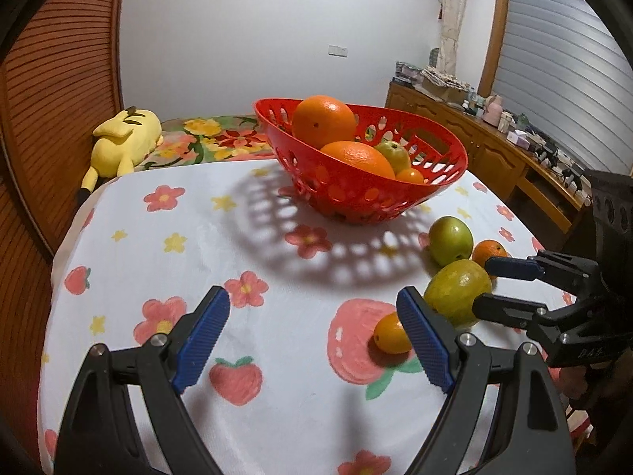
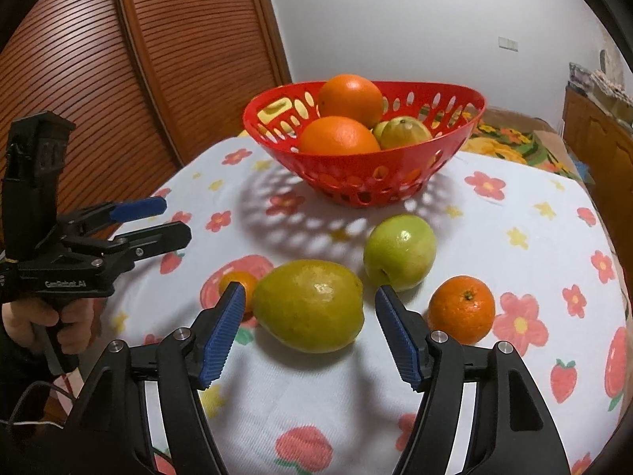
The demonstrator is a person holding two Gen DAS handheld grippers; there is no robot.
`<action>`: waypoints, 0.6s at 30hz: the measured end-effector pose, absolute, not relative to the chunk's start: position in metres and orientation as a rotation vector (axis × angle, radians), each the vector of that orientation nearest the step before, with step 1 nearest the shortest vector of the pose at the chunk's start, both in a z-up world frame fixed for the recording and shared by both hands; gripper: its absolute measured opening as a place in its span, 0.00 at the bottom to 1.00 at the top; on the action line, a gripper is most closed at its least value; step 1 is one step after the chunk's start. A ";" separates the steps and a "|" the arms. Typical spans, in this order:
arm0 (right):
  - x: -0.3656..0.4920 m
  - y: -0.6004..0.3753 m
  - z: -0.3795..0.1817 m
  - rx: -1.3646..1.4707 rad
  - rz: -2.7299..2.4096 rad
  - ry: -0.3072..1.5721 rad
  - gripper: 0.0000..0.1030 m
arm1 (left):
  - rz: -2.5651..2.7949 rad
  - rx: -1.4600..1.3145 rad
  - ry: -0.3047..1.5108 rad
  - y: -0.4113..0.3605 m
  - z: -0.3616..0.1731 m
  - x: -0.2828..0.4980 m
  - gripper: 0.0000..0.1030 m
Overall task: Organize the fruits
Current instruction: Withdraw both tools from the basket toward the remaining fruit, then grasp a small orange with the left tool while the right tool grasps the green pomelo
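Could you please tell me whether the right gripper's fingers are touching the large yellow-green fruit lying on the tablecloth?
Apart. The right wrist view shows white cloth between each of the right gripper pads and the large yellow-green fruit.

yellow plush toy (image 1: 118, 140) beside floral tablecloth (image 1: 166, 245).

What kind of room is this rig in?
Likely a home bedroom: a yellow plush toy lies on floral bedding behind the cloth-covered table, with a cluttered wooden sideboard along the wall.
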State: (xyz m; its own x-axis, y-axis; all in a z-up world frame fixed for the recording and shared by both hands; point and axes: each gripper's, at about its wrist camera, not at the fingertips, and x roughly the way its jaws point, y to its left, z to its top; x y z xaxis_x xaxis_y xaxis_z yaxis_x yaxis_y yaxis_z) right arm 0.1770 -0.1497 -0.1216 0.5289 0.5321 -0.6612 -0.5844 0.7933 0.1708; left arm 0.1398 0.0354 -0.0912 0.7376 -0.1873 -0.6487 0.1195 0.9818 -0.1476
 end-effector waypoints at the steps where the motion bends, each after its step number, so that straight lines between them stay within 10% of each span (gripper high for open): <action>1: 0.177 -0.148 -0.123 -0.079 0.667 0.766 0.69 | -0.164 -0.101 0.718 0.036 -0.091 0.139 0.84; 18: 0.183 -0.132 -0.142 -0.116 0.679 0.806 0.67 | -0.173 -0.102 0.738 0.034 -0.099 0.137 0.84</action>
State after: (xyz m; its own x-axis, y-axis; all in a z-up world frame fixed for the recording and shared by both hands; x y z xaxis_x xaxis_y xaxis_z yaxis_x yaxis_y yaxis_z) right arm 0.1827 -0.1323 -0.1424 0.4948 0.5160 -0.6992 -0.6008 0.7845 0.1538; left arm 0.1374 0.0336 -0.0988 0.7267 -0.1923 -0.6595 0.1206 0.9808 -0.1531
